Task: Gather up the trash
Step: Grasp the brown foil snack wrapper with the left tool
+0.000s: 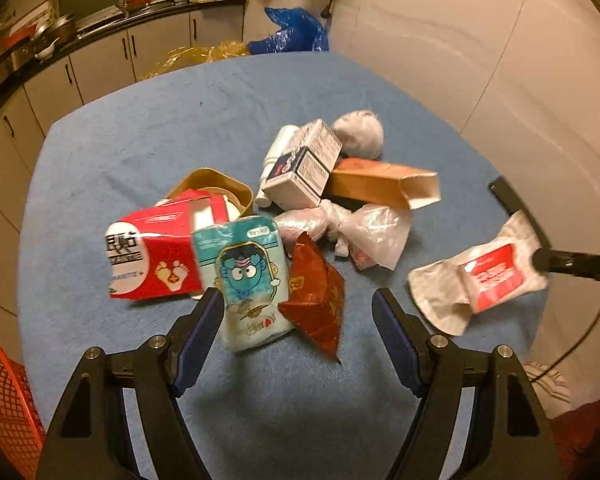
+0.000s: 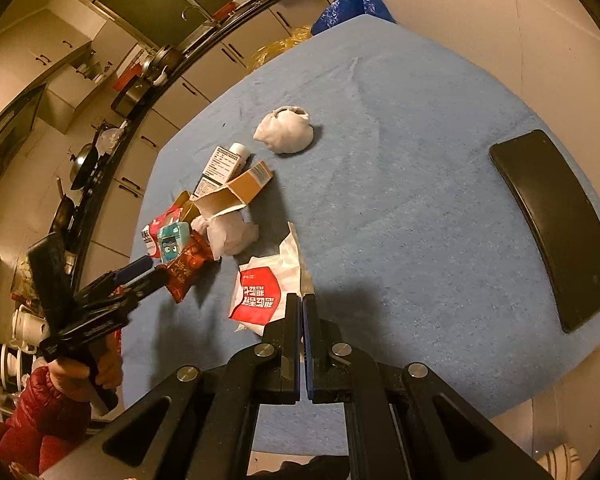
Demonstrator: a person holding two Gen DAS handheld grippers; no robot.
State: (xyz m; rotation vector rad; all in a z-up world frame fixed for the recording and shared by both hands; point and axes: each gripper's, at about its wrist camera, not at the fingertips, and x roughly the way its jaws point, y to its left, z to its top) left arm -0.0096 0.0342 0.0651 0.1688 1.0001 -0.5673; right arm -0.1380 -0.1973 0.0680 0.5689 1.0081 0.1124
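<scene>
My left claw [image 1: 296, 304] stands open above the blue surface [image 1: 140, 140], with nothing pressed between its fingers. The teal packet with a cartoon face [image 1: 248, 276] lies just in front of it, its lower part reaching in beside my left finger [image 1: 204, 320]; I cannot tell if the finger touches it. The dark red wrapper [image 1: 316, 300] lies between the two fingers' tips, a little ahead of them. To the left of the teal packet is a red box [image 1: 152, 256], and behind it a yellow tub [image 1: 216, 188]. Further back lie a white box with print [image 1: 304, 168], a brown carton [image 1: 380, 180], a knotted clear bag [image 1: 352, 228] and a white crumpled ball [image 1: 360, 132].

My right claw [image 2: 302, 300] is closed, and its fingers pinch the edge of the white and red wrapper [image 2: 260, 292]. In the left wrist view this same wrapper [image 1: 480, 276] hangs from the right claw's tip [image 1: 540, 260] at the right side, lifted above the surface and apart from the pile. In the right wrist view the pile is to the left and ahead of the closed claw, and the left claw [image 2: 144, 272] points at the dark red wrapper [image 2: 188, 268] there. A flat black thing [image 2: 556, 224] lies well apart on the right of the surface. An orange basket [image 1: 4, 400] shows at the lower left edge, beside the surface.
</scene>
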